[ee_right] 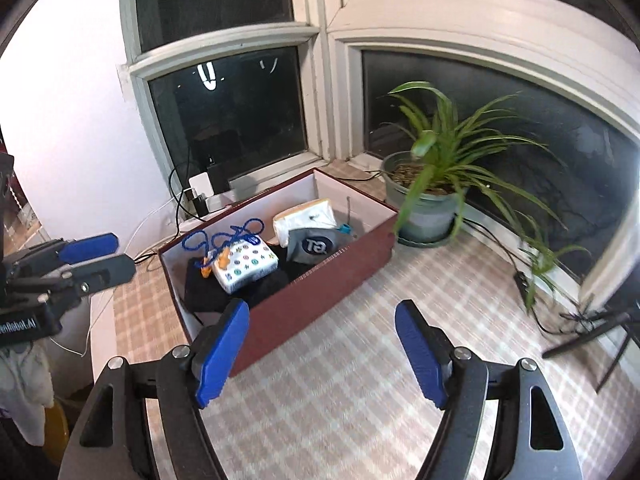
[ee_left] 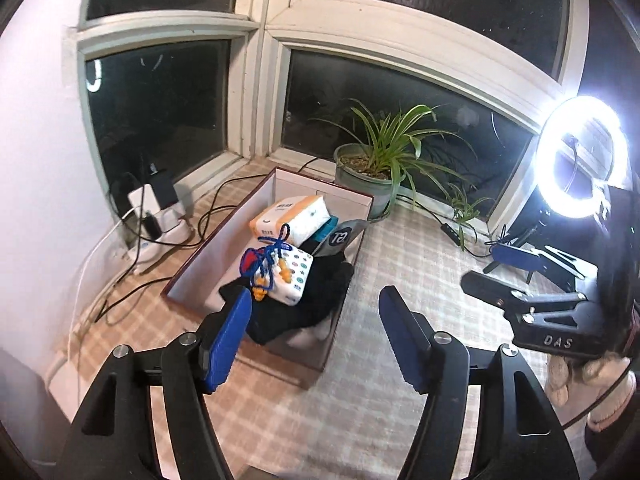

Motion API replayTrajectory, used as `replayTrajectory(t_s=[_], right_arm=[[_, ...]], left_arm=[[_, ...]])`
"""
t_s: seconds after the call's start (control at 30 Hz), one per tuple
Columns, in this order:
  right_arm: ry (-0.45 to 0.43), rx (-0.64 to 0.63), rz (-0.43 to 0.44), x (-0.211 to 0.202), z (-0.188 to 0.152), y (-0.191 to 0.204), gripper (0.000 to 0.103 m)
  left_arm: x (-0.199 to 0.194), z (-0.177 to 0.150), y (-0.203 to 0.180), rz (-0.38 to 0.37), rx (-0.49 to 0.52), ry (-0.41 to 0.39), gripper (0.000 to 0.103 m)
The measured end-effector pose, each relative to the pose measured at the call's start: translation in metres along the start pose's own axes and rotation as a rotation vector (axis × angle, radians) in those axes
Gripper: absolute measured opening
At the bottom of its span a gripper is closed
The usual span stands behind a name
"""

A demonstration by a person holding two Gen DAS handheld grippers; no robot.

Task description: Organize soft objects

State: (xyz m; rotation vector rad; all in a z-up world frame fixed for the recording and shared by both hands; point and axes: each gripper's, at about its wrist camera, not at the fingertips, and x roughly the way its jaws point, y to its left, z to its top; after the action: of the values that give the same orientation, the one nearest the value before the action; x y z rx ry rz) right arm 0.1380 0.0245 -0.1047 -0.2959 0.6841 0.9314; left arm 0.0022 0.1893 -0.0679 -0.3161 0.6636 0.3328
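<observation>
Soft items gathered in the maroon box (ee_right: 320, 296) near the tabletop's (ee_right: 360, 380) window edge.

Left tongs (ee_left: 316, 336) and right tongs (ee_right: 322, 354) are held wide apart, nothing gripped, above the checked cloth. In the box are seen a dotted tissue pack (ee_right: 246, 262) with blue cord (ee_right: 224, 238), an orange-edged tissue pack (ee_right: 306, 220), a grey pouch (ee_right: 316, 246) and black cloth (ee_right: 212, 292). A potted plant (ee_right: 430, 200) stands beside the box's far end.

Checked tablecloth (ee_right: 340, 380), red box (ee_right: 320, 300), potted plant (ee_right: 428, 216), cables (ee_left: 160, 280)
</observation>
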Motion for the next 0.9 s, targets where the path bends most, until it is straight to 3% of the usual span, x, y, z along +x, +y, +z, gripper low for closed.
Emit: replayTrajectory(t_s=[0.13,0.47,0.9], right_arm=[[-0.025,0.017,-0.025,-0.025,-0.016,-0.004,0.079],[-0.053,0.044,-0.077,-0.070,-0.048,-0.007,0.081],[-0.070,0.062,-0.100,-0.089,-0.071,-0.006,0.082]], left_arm=[[-0.019,-0.006,-0.008,0.022,-0.011,-0.016,0.071],[-0.045,-0.024,-0.024,0.045,-0.014,-0.023,0.072],[-0.053,-0.038,-0.035,0.052,-0.022,-0.009,0.072]])
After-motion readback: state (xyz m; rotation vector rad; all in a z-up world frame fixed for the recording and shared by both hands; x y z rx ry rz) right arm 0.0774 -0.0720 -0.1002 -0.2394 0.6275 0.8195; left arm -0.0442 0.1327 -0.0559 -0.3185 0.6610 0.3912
